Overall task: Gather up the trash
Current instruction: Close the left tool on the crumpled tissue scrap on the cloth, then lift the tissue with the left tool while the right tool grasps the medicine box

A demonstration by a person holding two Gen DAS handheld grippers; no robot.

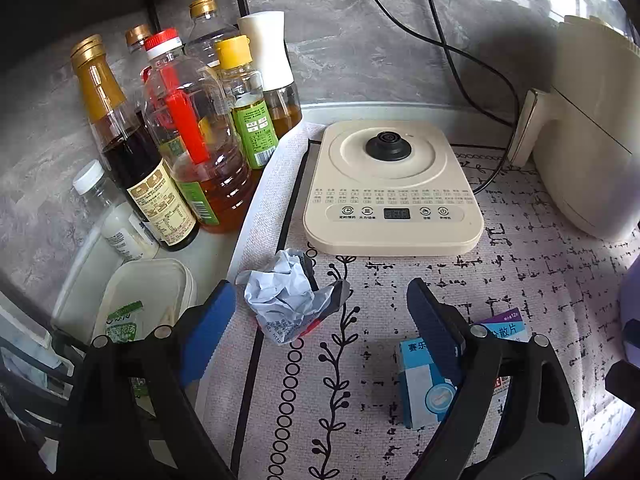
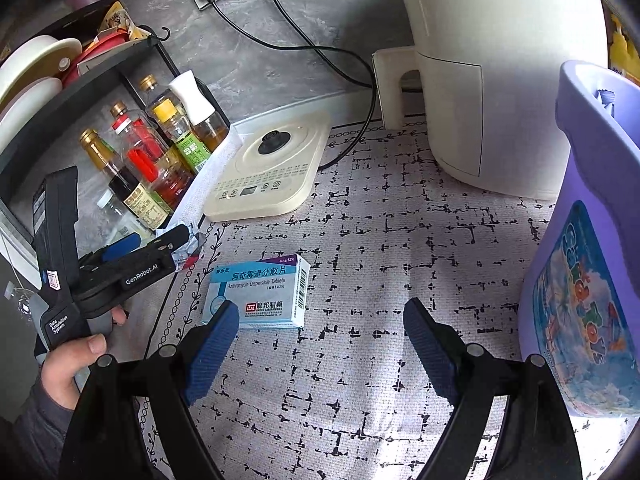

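With both grippers, left (image 1: pixel 316 320) and right (image 2: pixel 320 344), gaping and empty, the wrapper (image 1: pixel 286 300) and pillbox (image 2: pixel 260 290) lie on the mat (image 2: pixel 380 240), so pickup seems next: close on one, carry it to the bin (image 2: pixel 592 240).

Seven condiment bottles (image 1: pixel 188 128) stand beyond the left gripper's left jaw. One crumpled paper wad (image 1: pixel 290 300) lies between its jaws, one blue-and-white medicine box (image 2: pixel 260 292) by its right jaw. One cream kettle base (image 1: pixel 390 188) sits ahead.
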